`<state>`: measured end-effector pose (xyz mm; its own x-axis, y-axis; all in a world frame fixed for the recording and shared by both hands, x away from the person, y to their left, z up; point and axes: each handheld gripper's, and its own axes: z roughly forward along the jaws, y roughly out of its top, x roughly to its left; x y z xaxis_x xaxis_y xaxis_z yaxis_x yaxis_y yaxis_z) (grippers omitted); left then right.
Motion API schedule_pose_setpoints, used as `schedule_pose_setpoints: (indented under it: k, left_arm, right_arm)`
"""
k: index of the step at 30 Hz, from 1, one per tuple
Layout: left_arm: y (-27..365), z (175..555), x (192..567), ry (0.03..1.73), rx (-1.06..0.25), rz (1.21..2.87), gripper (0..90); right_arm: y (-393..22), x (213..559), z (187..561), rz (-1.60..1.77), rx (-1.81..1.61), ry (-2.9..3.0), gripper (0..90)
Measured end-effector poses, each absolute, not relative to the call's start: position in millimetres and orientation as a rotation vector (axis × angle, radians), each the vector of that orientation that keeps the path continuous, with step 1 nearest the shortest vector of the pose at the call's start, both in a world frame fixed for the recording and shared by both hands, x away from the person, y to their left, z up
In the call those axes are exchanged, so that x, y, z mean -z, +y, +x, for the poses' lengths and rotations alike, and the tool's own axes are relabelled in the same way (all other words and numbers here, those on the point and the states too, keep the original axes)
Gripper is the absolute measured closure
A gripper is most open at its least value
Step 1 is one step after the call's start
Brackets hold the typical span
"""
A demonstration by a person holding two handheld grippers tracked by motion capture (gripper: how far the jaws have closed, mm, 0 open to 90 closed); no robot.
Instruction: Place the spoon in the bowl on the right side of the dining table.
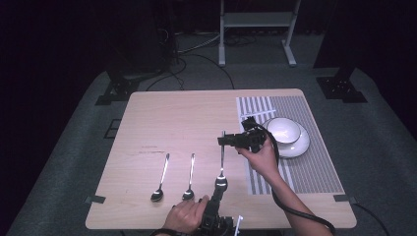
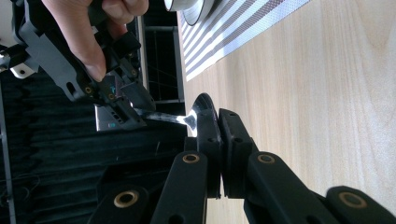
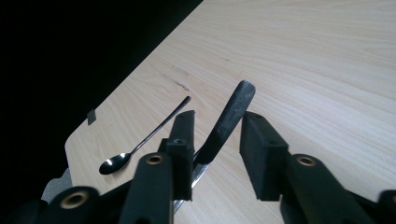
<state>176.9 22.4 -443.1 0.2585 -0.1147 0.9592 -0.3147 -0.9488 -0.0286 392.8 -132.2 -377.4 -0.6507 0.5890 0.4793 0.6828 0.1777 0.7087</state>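
At the near edge of the table (image 1: 147,113), the left gripper (image 1: 219,189) has its jaws pressed together on the bowl of a spoon (image 1: 222,162), which the left gripper view shows pinched between the two black pads with the handle running away toward the other hand. That spoon lies along the wood, third in a row beside the middle spoon (image 1: 190,179) and the left-hand spoon (image 1: 160,182), both resting untouched with their bowls toward the person. Farther out, the right gripper (image 1: 230,141) sits at the handle's far end; in its own view the jaws stand apart with the handle tip between them, leaning against one pad and clear of the other. Beyond, on the striped placemat (image 1: 314,167), a white bowl (image 1: 282,129) sits on a saucer (image 1: 301,146). This looks like a handover of the spoon from one gripper to the other, probably on its way to the bowl. The next move calls for the right jaws to close squarely on the handle before the left lets go.
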Motion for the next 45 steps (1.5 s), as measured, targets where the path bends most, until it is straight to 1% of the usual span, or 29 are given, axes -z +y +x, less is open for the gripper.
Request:
schedule_pose_setpoints:
  k: [2, 10, 14, 19, 20, 21, 26, 30, 33, 37, 43, 45]
  left_arm:
    - [22.2, 177.1, 443.6, -0.406, -1.769, 2.357, 87.7]
    - [21.4, 177.5, 445.0, -0.399, -1.741, 2.367, 86.9]
    - [21.1, 177.8, 445.1, -0.386, -1.730, 2.371, 83.2]
    - [20.5, 178.3, 446.1, -0.368, -1.693, 2.402, 77.5]
    - [20.5, 178.3, 446.1, -0.368, -1.693, 2.402, 75.8]
    - [20.2, 178.2, 446.9, -0.368, -1.690, 2.405, 72.9]
    - [20.3, 180.0, 450.6, -0.374, -1.668, 2.426, 66.4]
    - [22.6, 180.5, 448.1, -0.350, -1.663, 2.421, 59.6]
    - [24.7, 181.9, 445.6, -0.321, -1.665, 2.407, 51.7]
    - [26.4, 183.7, 443.3, -0.286, -1.663, 2.411, 38.7]
    - [29.3, 186.3, 443.8, -0.248, -1.657, 2.419, 25.9]
    - [30.1, 187.7, 443.5, -0.232, -1.640, 2.431, 20.3]
  right_arm:
    - [-132.1, 377.7, 393.0, -1.269, 1.487, -2.327, 71.0]
    - [-131.6, 379.3, 394.4, -1.277, 1.470, -2.299, 74.4]
    - [-130.9, 379.3, 394.2, -1.270, 1.474, -2.291, 76.9]
    - [-130.0, 378.9, 395.9, -1.255, 1.477, -2.236, 82.3]
    - [-130.0, 378.9, 395.9, -1.255, 1.477, -2.236, 82.3]
    - [-130.0, 378.4, 396.8, -1.246, 1.479, -2.209, 84.6]
    - [-130.1, 376.6, 399.4, -1.210, 1.497, -2.122, 89.5]
    - [-131.6, 375.3, 401.6, -1.216, 1.495, -2.127, 89.6]
    - [-134.4, 374.4, 403.0, -1.243, 1.493, -2.152, 89.6]
    - [-139.2, 372.8, 405.0, -1.275, 1.499, -2.180, 89.6]
    - [-148.5, 369.9, 407.7, -1.320, 1.503, -2.199, 89.5]
    - [-152.1, 369.0, 408.7, -1.338, 1.502, -2.201, 89.6]
